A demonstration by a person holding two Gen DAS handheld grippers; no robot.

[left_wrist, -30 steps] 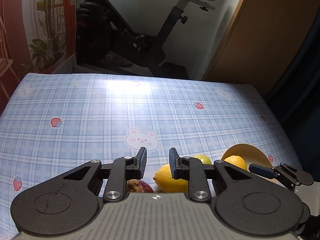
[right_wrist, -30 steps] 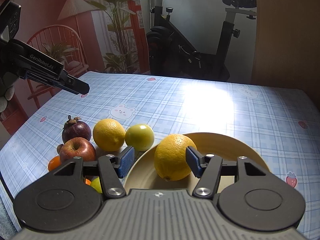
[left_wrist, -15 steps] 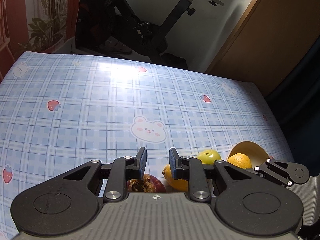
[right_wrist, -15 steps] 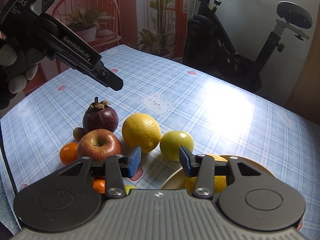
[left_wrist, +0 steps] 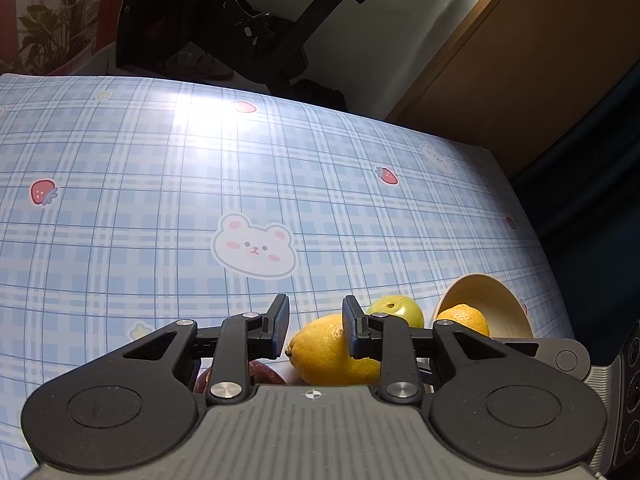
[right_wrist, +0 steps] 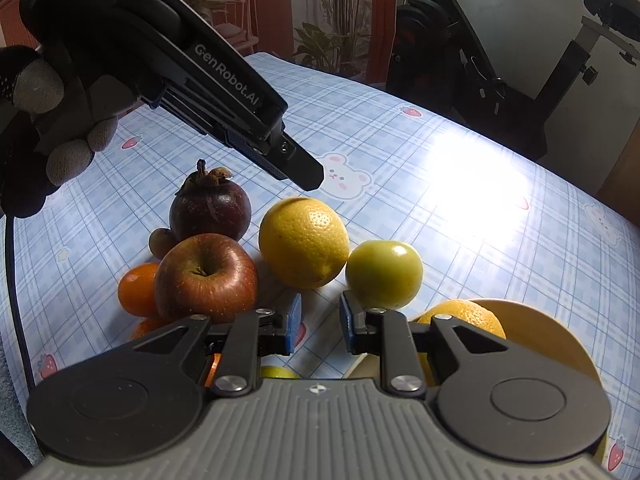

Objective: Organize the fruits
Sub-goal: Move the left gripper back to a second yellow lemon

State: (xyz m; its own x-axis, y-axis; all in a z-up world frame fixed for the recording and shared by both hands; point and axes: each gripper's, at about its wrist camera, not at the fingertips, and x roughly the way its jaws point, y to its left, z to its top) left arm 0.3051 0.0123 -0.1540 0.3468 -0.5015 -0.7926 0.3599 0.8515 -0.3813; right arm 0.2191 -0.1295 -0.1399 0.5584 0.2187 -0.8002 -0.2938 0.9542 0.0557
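A blue checked tablecloth point(left_wrist: 160, 184) with bunny and strawberry pictures covers the table. Far behind it stands a black exercise bike point(right_wrist: 500, 76). Green plants point(right_wrist: 340, 36) grow at the far left. A brown wooden door point(left_wrist: 520, 68) stands at the right.

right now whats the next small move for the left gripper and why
Probably ease the left gripper down over the lemon with its jaws opened wider. Its tips hang just above that fruit, and the gap, though just widening, looks narrower than the lemon, with nothing between the pads. One orange already sits in the bowl; the right gripper is shut and empty.
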